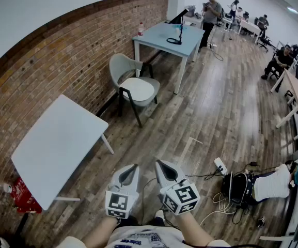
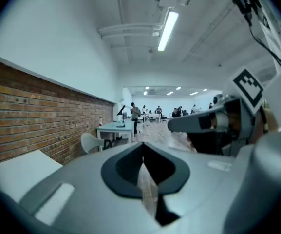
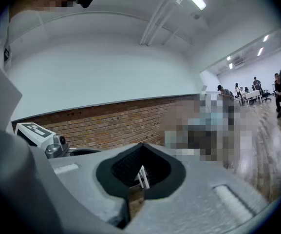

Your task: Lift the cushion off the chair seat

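Observation:
A grey chair [image 1: 124, 71] stands by the brick wall, well ahead of me, with a white cushion [image 1: 137, 89] lying flat on its seat. The left gripper view shows the chair [image 2: 90, 141] small and distant. My left gripper [image 1: 132, 168] and right gripper [image 1: 160, 164] are held side by side close to my body, low in the head view and far from the chair. Both are shut with nothing between the jaws. In each gripper view the jaws meet in a closed point, on the left gripper [image 2: 142, 146] and on the right gripper [image 3: 141, 147].
A white table [image 1: 61, 138] stands at my left against the brick wall. A light blue table [image 1: 167, 35] with a bottle [image 1: 140, 29] is behind the chair. Cables, a power strip [image 1: 220, 165] and a black bag [image 1: 239, 187] lie at my right. People are at the far end.

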`<state>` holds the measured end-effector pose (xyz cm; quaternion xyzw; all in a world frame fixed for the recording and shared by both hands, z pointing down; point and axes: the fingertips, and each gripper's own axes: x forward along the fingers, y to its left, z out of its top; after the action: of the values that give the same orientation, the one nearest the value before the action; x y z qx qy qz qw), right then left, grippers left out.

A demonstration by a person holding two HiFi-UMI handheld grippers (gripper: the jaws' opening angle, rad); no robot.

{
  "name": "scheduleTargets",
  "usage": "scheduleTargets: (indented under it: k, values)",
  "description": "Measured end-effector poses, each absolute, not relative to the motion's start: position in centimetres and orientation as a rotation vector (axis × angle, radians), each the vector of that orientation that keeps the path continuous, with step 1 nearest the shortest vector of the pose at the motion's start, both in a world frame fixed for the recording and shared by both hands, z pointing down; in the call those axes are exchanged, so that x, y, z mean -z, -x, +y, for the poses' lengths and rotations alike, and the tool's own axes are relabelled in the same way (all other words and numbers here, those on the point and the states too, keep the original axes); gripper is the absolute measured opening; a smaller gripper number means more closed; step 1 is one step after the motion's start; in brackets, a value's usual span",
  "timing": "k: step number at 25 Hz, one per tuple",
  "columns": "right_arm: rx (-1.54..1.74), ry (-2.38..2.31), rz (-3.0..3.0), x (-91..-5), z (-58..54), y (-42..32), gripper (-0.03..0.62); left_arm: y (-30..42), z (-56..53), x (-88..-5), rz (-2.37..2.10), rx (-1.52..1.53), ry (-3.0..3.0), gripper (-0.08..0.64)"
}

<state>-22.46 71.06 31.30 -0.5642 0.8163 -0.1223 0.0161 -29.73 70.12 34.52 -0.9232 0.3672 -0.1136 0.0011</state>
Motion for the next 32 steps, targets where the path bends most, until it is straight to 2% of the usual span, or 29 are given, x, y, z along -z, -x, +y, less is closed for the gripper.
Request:
scheduleTargets:
  k: [10,24,32]
  values:
    - [0.379,1.836,2.509,-31.5,75.9,14.4,-0.002,23.1,74.2,-34.3,1.189,0.371,2.870,-0.008]
    - [0.497,1.782,2.516,-34.0,78.9,10.0,-0.002,21.1,76.6,-36.4,1.263,0.426,2.875,-0.008]
    - [0.456,1.761,2.540,-33.1,75.7,9.2,-0.002,19.4,73.4,-35.4,1.246,0.387,2.856,-0.008]
